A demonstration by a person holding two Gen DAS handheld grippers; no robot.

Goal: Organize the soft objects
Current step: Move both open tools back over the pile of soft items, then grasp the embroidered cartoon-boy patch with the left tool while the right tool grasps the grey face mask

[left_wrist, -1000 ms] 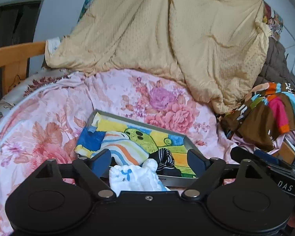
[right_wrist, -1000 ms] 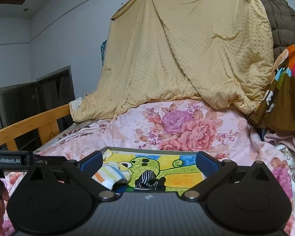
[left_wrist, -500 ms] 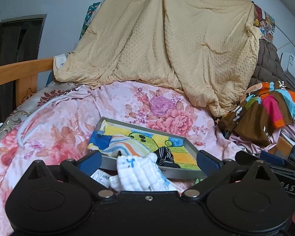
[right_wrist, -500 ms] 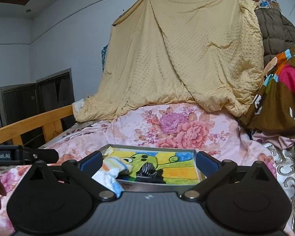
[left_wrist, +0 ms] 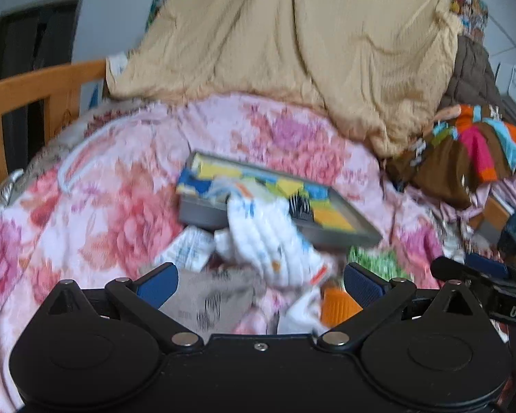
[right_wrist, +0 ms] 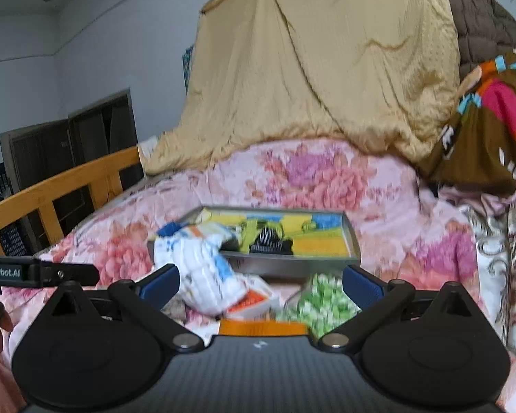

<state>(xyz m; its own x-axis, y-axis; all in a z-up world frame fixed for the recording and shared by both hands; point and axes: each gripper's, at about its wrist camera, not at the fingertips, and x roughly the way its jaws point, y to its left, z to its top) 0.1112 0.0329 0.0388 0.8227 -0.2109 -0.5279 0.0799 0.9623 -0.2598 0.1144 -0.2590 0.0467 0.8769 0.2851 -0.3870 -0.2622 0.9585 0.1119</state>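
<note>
Both tongs wide open over the bed, nothing gripped

We've got the left gripper (left_wrist: 259, 280) with its jaws spread as far as they go, they've just been opening, and nothing is pinched between the blue pads (left_wrist: 158, 279). The right gripper (right_wrist: 260, 281) is spread wide too and holds nothing. Just ahead of both tongs the white patterned cloth (left_wrist: 268, 237) lies draped over the near rim of the grey tray (left_wrist: 203, 214), half in, half spilling onto the pink floral quilt (left_wrist: 113, 213). Further in the tray sits a black-and-white striped piece (right_wrist: 267, 237). Close under the right tongs there's a green-and-white cloth (right_wrist: 321, 301) and something orange (right_wrist: 263, 327); under the left ones, a grey cloth (left_wrist: 211, 301). It's all a bit blurry.
</note>
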